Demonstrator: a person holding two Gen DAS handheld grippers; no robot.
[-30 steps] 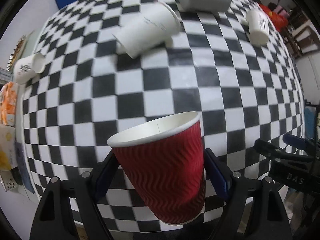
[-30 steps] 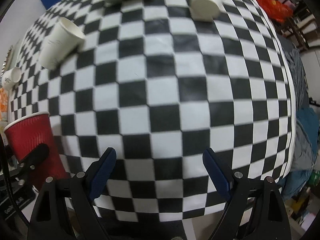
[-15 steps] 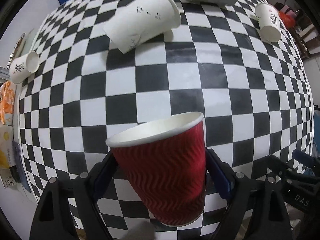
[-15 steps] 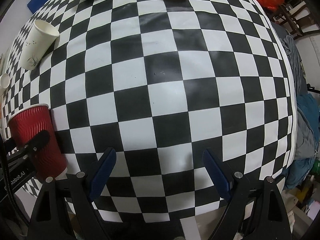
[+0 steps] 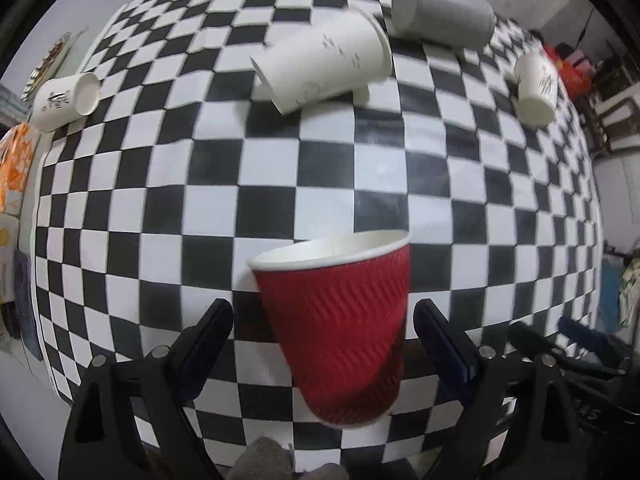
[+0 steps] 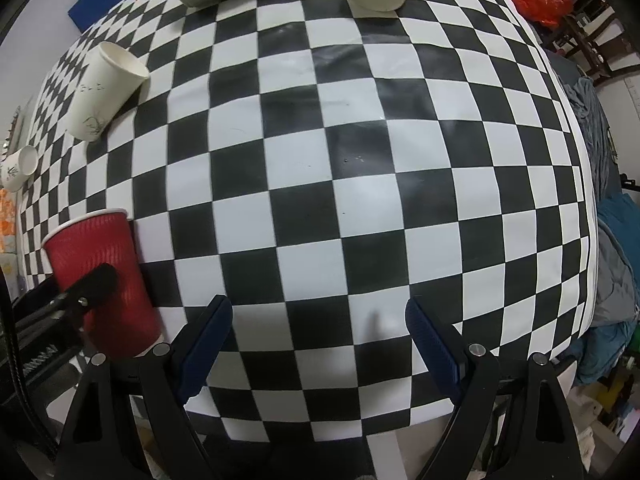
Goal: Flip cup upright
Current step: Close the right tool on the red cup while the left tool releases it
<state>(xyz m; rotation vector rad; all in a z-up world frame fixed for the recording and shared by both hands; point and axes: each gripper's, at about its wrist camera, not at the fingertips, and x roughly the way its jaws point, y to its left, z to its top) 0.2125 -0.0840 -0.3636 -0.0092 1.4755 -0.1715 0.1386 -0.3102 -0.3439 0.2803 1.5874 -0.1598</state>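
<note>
The left gripper (image 5: 324, 320) has its jaws spread around the red cup (image 5: 340, 328), which stands slightly tilted at the near-left surface (image 6: 360, 200) edge. Withdrawing crookedly could topple it. The right gripper (image 6: 318, 322) hangs spread, empty.

Checkered table (image 6: 360, 184); dark wooden chairs (image 6: 580, 40) behind.

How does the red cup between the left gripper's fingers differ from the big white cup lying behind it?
The red cup is ribbed and stands mouth up; the big white cup is smooth, faintly printed, and lies on its side on the checkered tablecloth. The red cup sits between the open left gripper fingers; the white cup is untouched. Both are tapered paper cups.
</note>
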